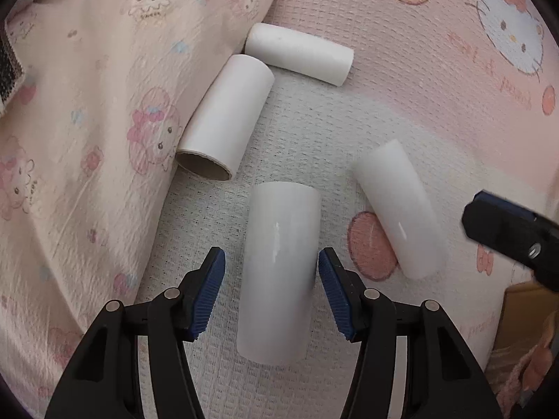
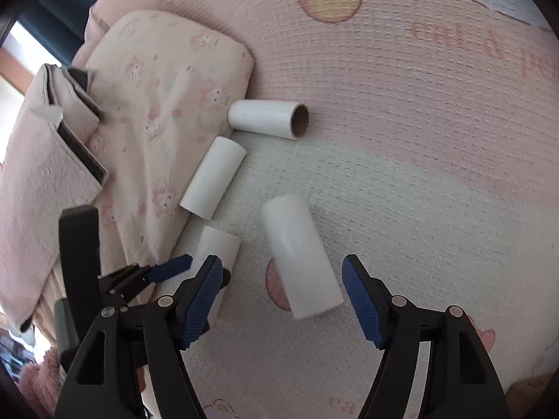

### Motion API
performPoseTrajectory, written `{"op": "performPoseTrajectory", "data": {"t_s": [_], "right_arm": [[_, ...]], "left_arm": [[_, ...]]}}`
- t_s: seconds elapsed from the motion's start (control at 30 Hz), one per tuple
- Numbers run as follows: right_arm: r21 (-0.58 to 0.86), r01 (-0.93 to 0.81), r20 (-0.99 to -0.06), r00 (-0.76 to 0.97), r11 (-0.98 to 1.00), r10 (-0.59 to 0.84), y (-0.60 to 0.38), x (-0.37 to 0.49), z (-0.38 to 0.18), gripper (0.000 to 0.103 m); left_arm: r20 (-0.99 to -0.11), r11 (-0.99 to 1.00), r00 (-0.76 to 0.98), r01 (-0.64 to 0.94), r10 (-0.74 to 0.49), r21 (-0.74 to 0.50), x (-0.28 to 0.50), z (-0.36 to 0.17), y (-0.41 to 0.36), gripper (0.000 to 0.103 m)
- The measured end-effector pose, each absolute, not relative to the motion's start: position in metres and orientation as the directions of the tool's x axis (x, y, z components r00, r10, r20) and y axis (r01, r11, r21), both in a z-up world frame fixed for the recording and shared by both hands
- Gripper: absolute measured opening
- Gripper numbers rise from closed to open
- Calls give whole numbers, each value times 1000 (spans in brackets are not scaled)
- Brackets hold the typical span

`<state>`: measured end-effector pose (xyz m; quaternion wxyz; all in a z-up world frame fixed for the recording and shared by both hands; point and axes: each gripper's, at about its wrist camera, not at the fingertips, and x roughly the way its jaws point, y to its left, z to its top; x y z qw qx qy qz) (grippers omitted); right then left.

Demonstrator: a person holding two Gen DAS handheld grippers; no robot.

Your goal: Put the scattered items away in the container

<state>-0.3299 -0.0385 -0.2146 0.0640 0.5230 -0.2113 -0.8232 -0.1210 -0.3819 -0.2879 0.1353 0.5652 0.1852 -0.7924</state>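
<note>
Both jaws wide, a roll lined up in each!
My left gripper straddles one white roll; my right gripper brackets another roll on the bed.

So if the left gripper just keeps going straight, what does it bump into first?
Probably the white roll lying between the open jaws of the left gripper. Beyond it lies a second roll, though depth is hard to judge.

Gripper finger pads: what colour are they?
Blue, ribbed pads on black arms; clearest in the left wrist view.
</note>
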Motion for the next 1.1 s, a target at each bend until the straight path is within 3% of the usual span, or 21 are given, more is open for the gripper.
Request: {"op": "performPoseTrajectory", "data": {"t_s": [0.33, 0.43, 0.5, 0.67, 0.87, 0.93, 1.1], "right_arm": [[436, -135, -851, -383, -890, -359, -43, -355, -259, 69], [398, -107, -868, -366, -911, -337, -53, -362, -265, 69], [369, -103, -882, -352, -924, -313, -59, -366, -269, 69], [319, -79, -898, -343, -944, -274, -75, -371, -278, 57], [273, -66, -909, -343, -960, -235, -85, -371, -284, 53], [237, -71, -915, -353, -969, -198, -96, -371, -287, 44], [260, -81, -905, -369, -962, -214, -98, -369, -291, 43]], "left_arm": [[-949, -839, -313, 504, 45, -206, -125, -305, -390, 59], [-945, -835, -323, 507, 47, -215, -123, -305, -389, 50], [-945, -838, -324, 505, 37, -206, -123, -308, -386, 49], [-943, -858, -331, 478, 21, -187, -119, -308, -376, 49], [-945, -857, -327, 480, 22, -186, -113, -311, -367, 49], [-949, -860, -314, 479, 16, -174, -106, -311, -362, 48], [-955, -877, -295, 466, -23, -122, -101, -313, -349, 46]]}}
